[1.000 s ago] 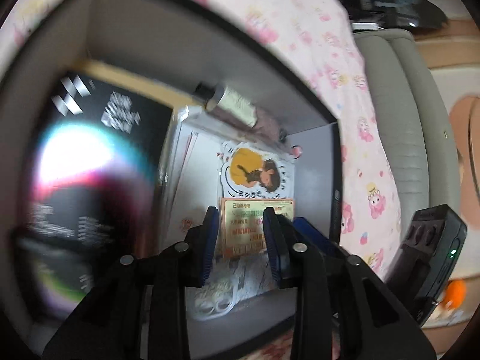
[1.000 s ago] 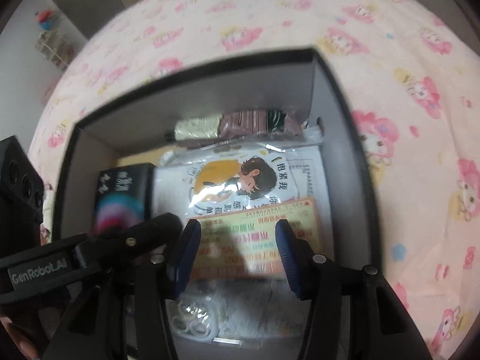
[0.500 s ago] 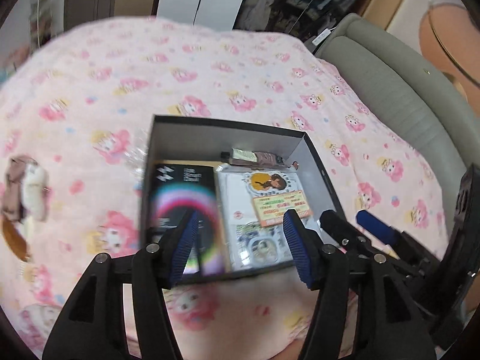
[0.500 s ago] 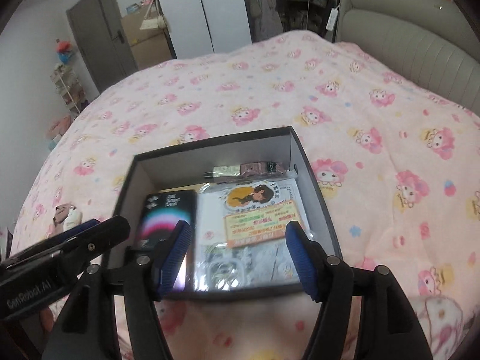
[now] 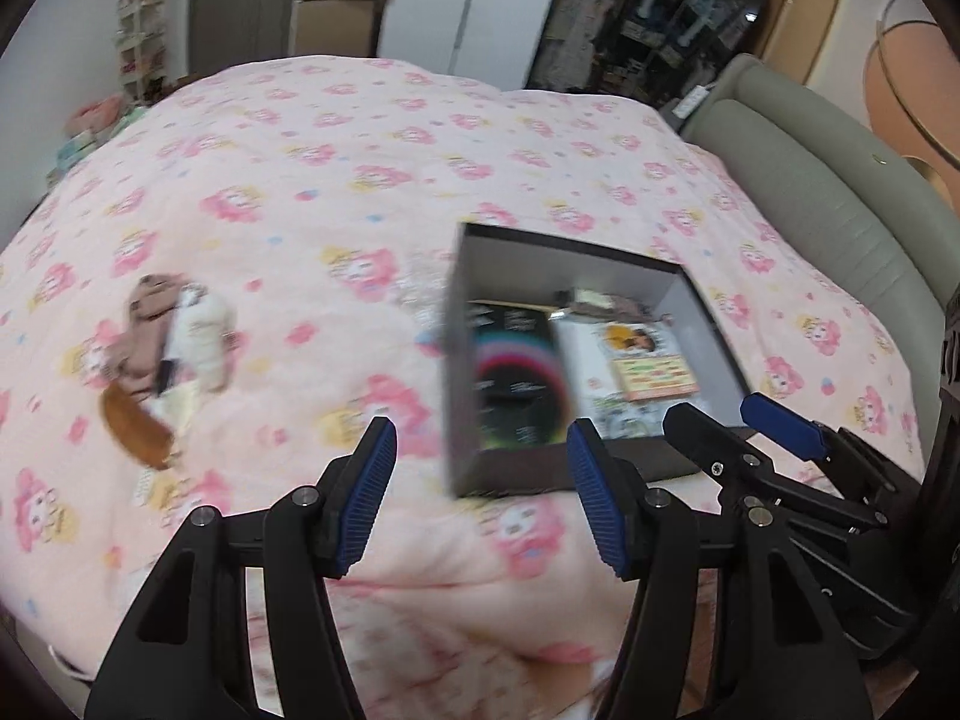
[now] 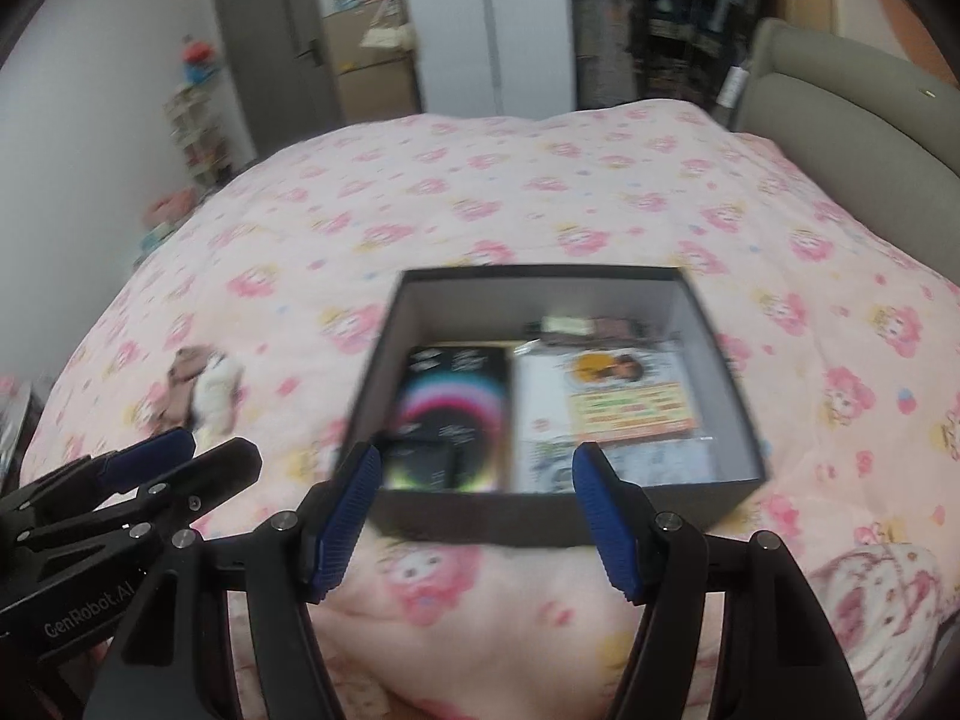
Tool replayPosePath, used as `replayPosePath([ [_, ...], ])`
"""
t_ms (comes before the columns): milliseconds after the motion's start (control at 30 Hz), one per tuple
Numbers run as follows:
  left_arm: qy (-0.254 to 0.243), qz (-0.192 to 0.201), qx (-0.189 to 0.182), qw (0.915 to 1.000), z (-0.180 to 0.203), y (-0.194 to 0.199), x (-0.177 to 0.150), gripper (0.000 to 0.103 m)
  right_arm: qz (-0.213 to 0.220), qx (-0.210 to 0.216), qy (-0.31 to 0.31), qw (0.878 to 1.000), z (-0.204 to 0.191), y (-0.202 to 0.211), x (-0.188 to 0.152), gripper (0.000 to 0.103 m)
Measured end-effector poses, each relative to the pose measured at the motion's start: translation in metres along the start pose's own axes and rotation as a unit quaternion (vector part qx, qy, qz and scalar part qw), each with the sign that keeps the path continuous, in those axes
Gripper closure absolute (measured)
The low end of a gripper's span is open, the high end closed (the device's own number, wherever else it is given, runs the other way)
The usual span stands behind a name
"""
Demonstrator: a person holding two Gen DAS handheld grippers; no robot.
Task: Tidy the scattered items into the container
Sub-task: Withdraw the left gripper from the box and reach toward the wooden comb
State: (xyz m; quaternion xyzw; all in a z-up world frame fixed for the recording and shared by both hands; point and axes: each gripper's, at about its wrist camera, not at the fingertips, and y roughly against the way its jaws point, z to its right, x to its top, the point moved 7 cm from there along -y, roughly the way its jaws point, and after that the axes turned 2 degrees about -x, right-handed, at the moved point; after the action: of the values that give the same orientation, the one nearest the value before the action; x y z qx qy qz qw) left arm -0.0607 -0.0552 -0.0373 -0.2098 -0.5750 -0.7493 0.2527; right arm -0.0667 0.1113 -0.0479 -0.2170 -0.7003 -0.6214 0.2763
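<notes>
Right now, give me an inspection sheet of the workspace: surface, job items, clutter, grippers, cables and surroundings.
Surface: pink cartoon-print bedspread, rumpled at the near edge.
Job's things: open dark box on the bedspread holds a black rainbow-print booklet, an orange card on clear-sleeved sheets, and a small bottle at the far wall.
Clutter: plush toy and a brown item lie on the bedspread left of the box.
Grippers: left gripper and right gripper open, nothing between the fingers.
Cables: nothing seen.
Surroundings: grey headboard, door, wardrobe, shelves.
</notes>
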Motion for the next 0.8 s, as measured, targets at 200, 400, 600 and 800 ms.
replayPosePath([
  [200,0.055,-0.001,0.038,0.9978,-0.077,0.016,-0.025,0.045,-0.029,0.037,0.073,0.996,-0.080,-0.016,-0.014,0.041],
  [400,0.122,0.001,0.058,0.9908,-0.153,0.024,-0.045,0.048,-0.071,0.096,0.120,0.986,-0.160,-0.047,-0.025,0.043],
  [600,0.189,-0.011,0.048,0.9807,-0.213,0.008,-0.059,0.047,-0.131,0.151,0.118,0.973,-0.212,-0.089,-0.039,0.043],
  [800,0.253,-0.032,0.045,0.9659,-0.273,-0.027,-0.071,0.048,-0.164,0.151,0.130,0.966,-0.236,-0.126,-0.043,0.049],
])
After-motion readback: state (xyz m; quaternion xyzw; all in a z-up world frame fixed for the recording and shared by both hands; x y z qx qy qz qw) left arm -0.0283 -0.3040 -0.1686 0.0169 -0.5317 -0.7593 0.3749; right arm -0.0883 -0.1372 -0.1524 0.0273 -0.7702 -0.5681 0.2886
